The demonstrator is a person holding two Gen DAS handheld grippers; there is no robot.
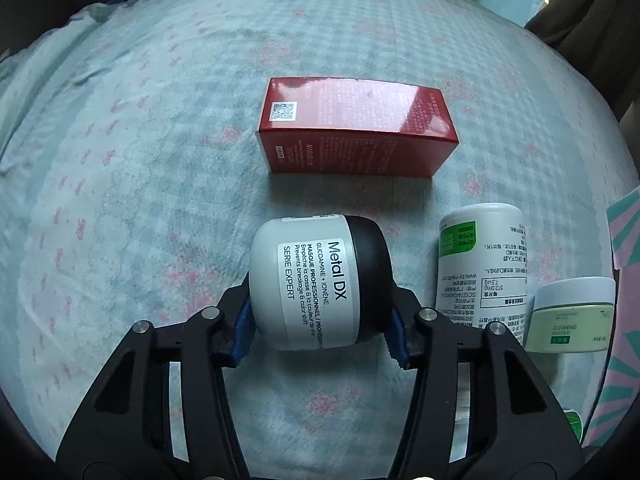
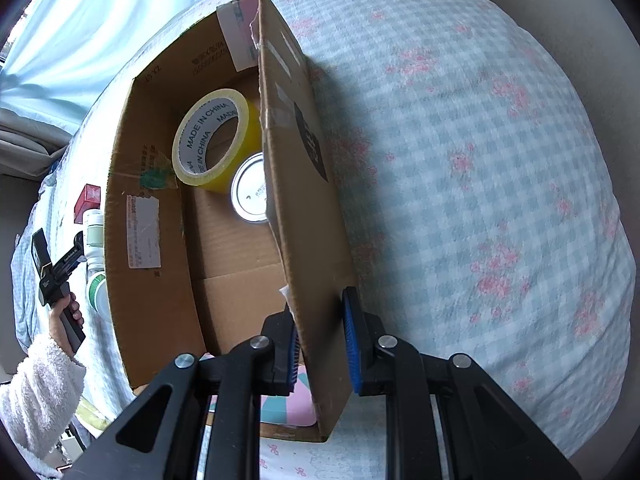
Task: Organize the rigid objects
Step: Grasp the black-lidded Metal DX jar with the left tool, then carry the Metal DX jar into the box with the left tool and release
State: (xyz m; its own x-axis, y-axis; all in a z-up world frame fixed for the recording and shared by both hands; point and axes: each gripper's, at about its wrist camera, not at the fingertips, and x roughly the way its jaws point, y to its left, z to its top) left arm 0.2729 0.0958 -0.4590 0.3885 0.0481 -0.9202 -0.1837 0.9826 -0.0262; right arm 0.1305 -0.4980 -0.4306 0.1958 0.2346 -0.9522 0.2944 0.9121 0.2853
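Soft, cool daylight is filling both my views, coming through the pale curtain (image 2: 80,40) behind the bed. Glare is washing over the top of the red box (image 1: 356,110), hiding much of its print. The cardboard box (image 2: 304,200) is casting a dim shadow onto the checked bedspread (image 2: 480,160) beside it. Fisheye bending is curving the bed's edges, and dark vignetting is eating the corners. The bedspread is looking smeared and soft in my right view, while the jar label (image 1: 316,288) is reading sharp.
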